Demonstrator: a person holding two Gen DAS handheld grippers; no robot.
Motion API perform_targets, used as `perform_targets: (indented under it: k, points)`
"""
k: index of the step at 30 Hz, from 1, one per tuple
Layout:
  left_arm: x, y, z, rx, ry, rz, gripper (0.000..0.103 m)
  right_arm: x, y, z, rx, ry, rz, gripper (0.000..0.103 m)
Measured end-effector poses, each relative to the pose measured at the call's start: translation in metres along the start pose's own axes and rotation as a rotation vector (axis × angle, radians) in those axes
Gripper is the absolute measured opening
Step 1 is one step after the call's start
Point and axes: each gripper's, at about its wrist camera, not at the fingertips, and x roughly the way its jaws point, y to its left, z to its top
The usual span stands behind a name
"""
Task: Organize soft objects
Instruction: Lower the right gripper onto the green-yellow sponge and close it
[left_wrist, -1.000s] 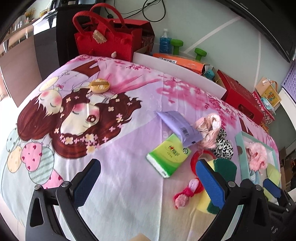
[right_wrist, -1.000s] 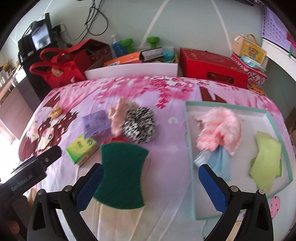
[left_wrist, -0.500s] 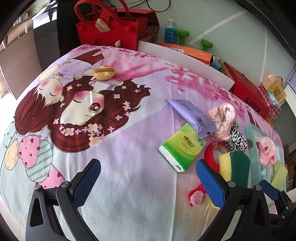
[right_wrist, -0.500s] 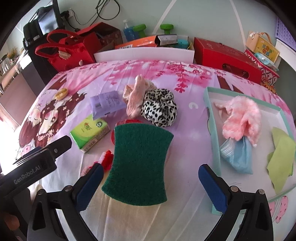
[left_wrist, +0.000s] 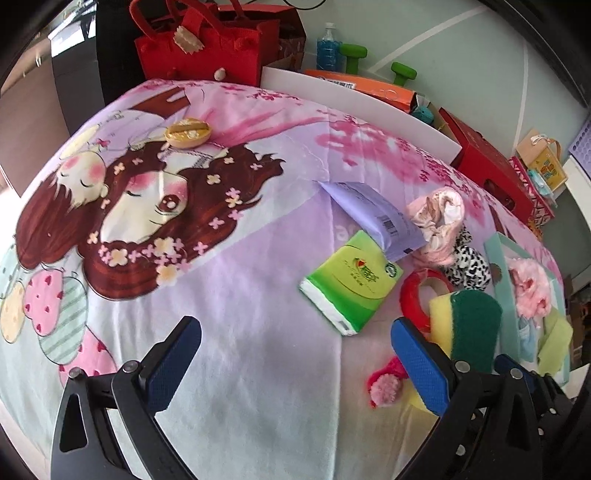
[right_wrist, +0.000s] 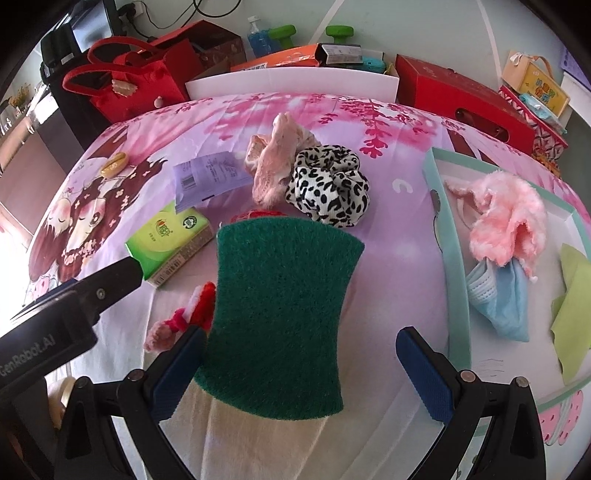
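A green-topped yellow sponge (right_wrist: 284, 314) lies on the printed bedsheet between the open fingers of my right gripper (right_wrist: 299, 369); it also shows in the left wrist view (left_wrist: 469, 325). A leopard scrunchie (right_wrist: 328, 194), a pink cloth (right_wrist: 273, 162), a red ring (left_wrist: 417, 295) and a pink pom-pom tie (right_wrist: 166, 328) lie around it. A teal-rimmed tray (right_wrist: 448, 236) on the right holds a fluffy pink item (right_wrist: 506, 218), a blue mask (right_wrist: 506, 299) and a green cloth (right_wrist: 572, 295). My left gripper (left_wrist: 295, 362) is open and empty over the sheet.
A green tissue pack (left_wrist: 351, 284) and a purple packet (left_wrist: 373, 218) lie left of the sponge. A round yellow compact (left_wrist: 188, 131) sits far left. Red bags (right_wrist: 136, 81), boxes (right_wrist: 458, 96), a bottle and green dumbbells line the far edge beyond the bed.
Both grippers have moved forward and lower toward the sheet. The sponge now fills more of the right view, between the right fingers. Both stay open.
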Motion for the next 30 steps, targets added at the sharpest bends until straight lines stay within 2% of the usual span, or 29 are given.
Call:
perform_targets:
  k: [5, 8, 16, 26, 27, 30]
  points:
    - [0.002, -0.001, 0.001, -0.014, 0.042, -0.045, 0.102, -0.002, -0.004, 0.001, 0.016, -0.005, 0.009, 0.103]
    - [0.003, -0.004, 0.0, 0.007, 0.05, -0.034, 0.102, -0.003, -0.003, 0.001, 0.011, -0.009, 0.009, 0.103]
    - [0.003, -0.011, -0.002, 0.029, 0.07, -0.049, 0.102, 0.0, 0.004, 0.001, -0.008, -0.003, 0.052, 0.085]
    - [0.007, -0.009, -0.002, 0.02, 0.086, -0.047, 0.102, 0.009, 0.004, -0.001, 0.003, 0.016, 0.079, 0.084]
    - [0.008, -0.01, -0.002, 0.021, 0.086, -0.046, 0.102, 0.009, 0.005, -0.001, 0.001, 0.016, 0.078, 0.083]
    - [0.008, -0.01, -0.002, 0.024, 0.091, -0.044, 0.102, 0.006, 0.007, -0.001, -0.007, 0.007, 0.1, 0.072]
